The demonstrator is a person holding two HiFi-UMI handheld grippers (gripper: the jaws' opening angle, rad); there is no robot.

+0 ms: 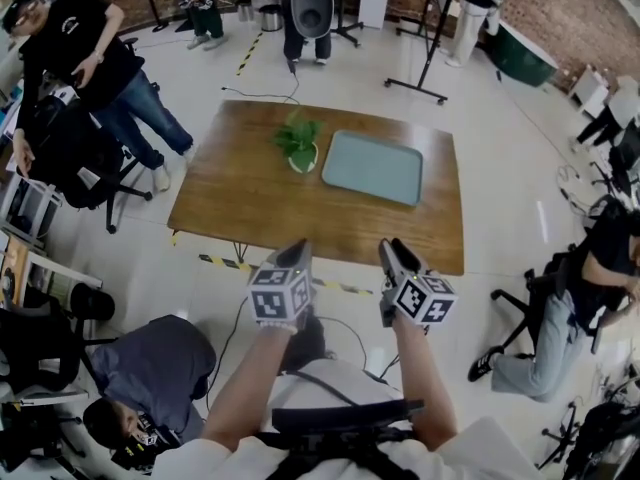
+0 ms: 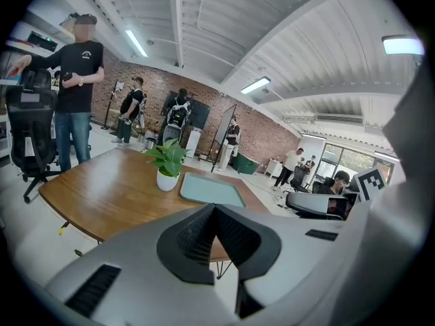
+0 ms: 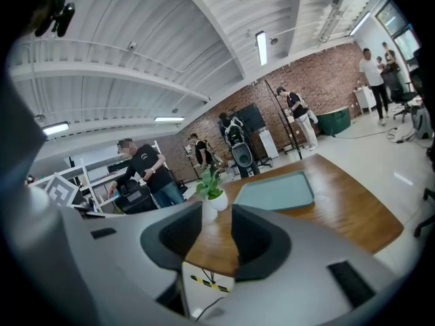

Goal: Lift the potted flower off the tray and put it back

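Note:
The potted flower (image 1: 300,146), green leaves in a small white pot, stands on the wooden table (image 1: 250,203) just left of the pale green tray (image 1: 375,166), not on it. It also shows in the left gripper view as the potted flower (image 2: 166,165) beside the tray (image 2: 211,187), and in the right gripper view as the potted flower (image 3: 212,185) beside the tray (image 3: 275,189). My left gripper (image 1: 297,253) (image 2: 214,212) hangs short of the table's near edge, its jaws together on nothing. My right gripper (image 1: 393,251) (image 3: 216,229) is level beside it, open and empty.
A person in black (image 1: 70,58) stands far left by office chairs. Another person crouches at the lower left (image 1: 150,368), and one sits at the right (image 1: 580,298). Tripod stands (image 1: 430,58) and a speaker (image 1: 312,8) are beyond the table. Striped tape (image 1: 225,263) marks the floor.

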